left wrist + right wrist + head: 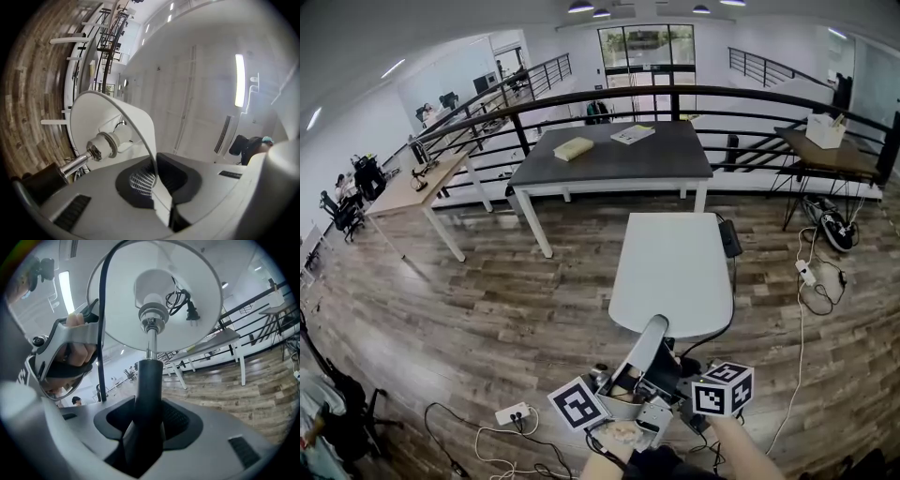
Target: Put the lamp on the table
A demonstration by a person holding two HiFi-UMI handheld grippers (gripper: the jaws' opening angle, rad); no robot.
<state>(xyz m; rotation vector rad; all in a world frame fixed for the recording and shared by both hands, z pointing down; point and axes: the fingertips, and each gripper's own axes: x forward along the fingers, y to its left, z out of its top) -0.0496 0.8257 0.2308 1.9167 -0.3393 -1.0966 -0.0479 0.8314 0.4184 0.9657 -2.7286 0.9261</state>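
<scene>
The lamp is held low in front of me, just short of the white table, with its white shade toward the table. My left gripper is shut on the thin rim of the shade. The bulb socket and the metal stem show inside the shade. My right gripper is shut on the lamp's black stem, with the shade straight ahead of it. The left gripper shows there at the shade's left edge, beside a black cord. A plug shows at the shade.
A dark table with two books stands beyond the white one, in front of a black railing. Wooden tables stand at the left and far right. Power strips and cables lie on the wood floor.
</scene>
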